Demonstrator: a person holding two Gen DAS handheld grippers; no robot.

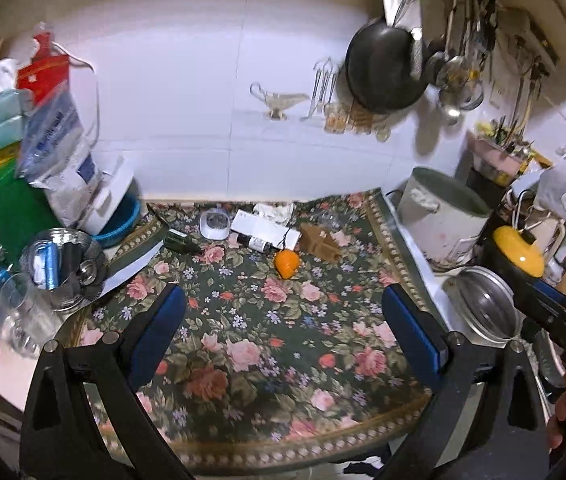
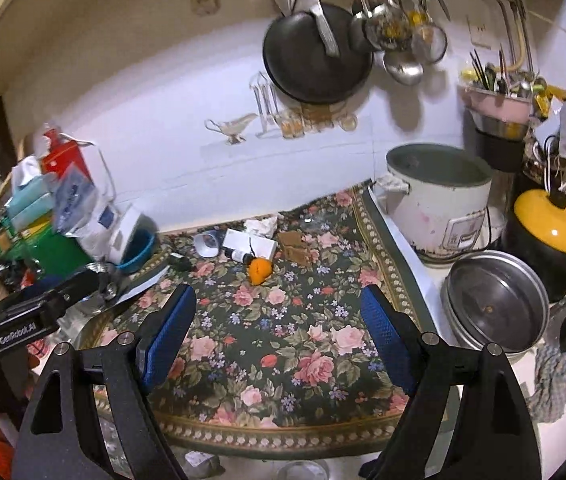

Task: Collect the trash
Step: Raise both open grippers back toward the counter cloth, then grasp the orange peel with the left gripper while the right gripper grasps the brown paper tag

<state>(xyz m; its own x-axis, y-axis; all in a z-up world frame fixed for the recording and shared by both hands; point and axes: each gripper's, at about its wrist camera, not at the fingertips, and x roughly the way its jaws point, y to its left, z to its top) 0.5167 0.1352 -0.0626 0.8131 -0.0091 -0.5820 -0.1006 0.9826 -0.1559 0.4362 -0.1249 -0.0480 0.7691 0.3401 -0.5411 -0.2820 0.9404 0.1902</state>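
1. While both grippers hang over the near half of the floral cloth [image 1: 267,340], nothing is grasped: the left gripper [image 1: 283,320] and the right gripper [image 2: 279,320] each stand with jaws spread wide and empty.
2. The trash lies in a cluster at the far edge of the cloth, near the wall: an orange peel [image 1: 286,263] nearest, a small bottle [image 1: 257,243] just behind it, a white box [image 1: 265,227], a crumpled tissue [image 1: 274,211] farthest back, and a brown cardboard piece [image 1: 319,242] to the right.
3. I judge the peel the easiest first pick, since it sits apart on the near side.
4. Approach low from the near side, straddle the peel with both pads, and close gently.
5. Keep clear of the white pot [image 2: 439,204] on the right and the steel cup [image 1: 63,264] on the left.
6. No bin is visible in either view.
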